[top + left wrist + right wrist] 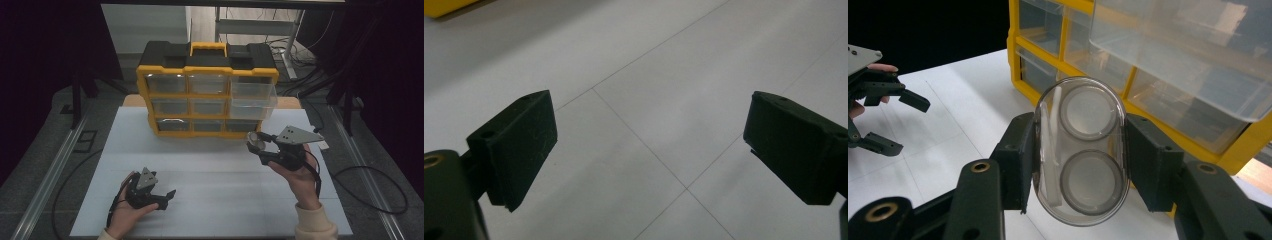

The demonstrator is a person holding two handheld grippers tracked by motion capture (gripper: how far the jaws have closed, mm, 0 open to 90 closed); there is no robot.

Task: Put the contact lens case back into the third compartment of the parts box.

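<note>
My right gripper (1079, 155) is shut on a clear oval plastic case (1079, 150) with two round discs inside; both black pads press its sides. In the high view that case (257, 140) is held above the table, just in front of the yellow and black drawer organizer (207, 90). The organizer's top right clear drawer (252, 97) is pulled out toward me. My left gripper (167, 197) rests low at the front left of the white table, jaws wide apart with nothing between them. Its pads (521, 145) frame bare white tabletop.
The white table (210, 175) has seam lines across it. The organizer (1198, 100) stands at the back centre, with several clear drawers. Cables (370, 185) trail off the right side onto the floor. Metal rails run along both sides of the table.
</note>
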